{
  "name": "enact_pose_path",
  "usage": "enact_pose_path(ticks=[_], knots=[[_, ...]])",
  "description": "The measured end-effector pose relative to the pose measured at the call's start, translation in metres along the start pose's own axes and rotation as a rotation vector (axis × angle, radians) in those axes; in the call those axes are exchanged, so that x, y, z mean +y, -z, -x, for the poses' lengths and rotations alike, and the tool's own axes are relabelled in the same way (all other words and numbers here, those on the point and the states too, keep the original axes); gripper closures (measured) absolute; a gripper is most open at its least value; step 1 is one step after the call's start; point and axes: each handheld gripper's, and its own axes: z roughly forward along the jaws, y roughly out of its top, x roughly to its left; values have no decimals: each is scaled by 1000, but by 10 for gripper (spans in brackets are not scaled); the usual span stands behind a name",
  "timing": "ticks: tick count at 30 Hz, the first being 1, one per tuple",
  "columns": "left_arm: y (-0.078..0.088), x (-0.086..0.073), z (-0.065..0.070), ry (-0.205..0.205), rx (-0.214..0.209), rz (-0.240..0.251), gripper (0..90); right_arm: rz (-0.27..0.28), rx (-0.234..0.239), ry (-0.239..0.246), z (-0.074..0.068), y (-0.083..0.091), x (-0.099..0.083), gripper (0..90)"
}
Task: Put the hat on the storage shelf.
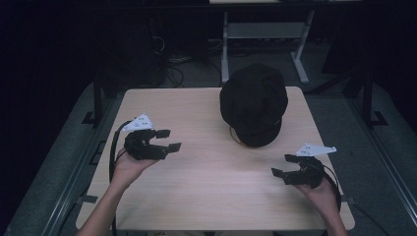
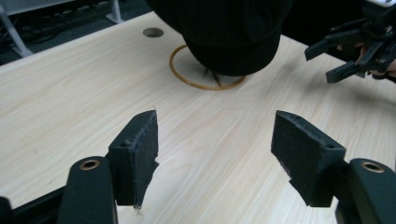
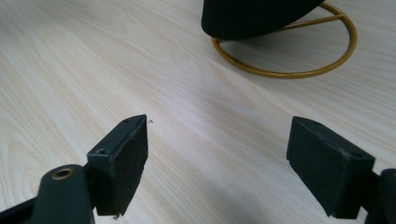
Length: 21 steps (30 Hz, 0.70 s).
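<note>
flanking black cap (image 1: 253, 103) on gold ring stand (image 2: 205, 84): left gripper (image 1: 169, 139), right gripper (image 1: 284, 165), jaws wide, nothing held

We see: cap (image 1: 253, 103) black, faint pinstripe | stand ring (image 3: 299, 72) golden | table (image 1: 196, 187) pale wood grain | both grippers' jaws black, top plates grey-white

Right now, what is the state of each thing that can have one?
black hat: sitting on its stand, untouched.
gold wire stand: upright on the table, under the hat.
left hand-held gripper: open, empty.
right hand-held gripper: open, empty.
</note>
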Motion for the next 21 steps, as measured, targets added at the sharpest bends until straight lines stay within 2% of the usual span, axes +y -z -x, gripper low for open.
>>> enact_pose_path(ticks=[12, 16, 18, 21], knots=[[-1, -27, 1, 22, 11, -8, 306, -8, 0, 1, -1, 0, -1, 205], [0, -35, 4, 14, 32, -12, 297, -8, 2, 6, -1, 0, -1, 205], [0, -40, 6, -4, 49, -20, 293, -11, 3, 6, -1, -1, -1, 205], [1, -48, 9, -5, 55, -24, 290, -14, 4, 9, -2, -1, -1, 205]])
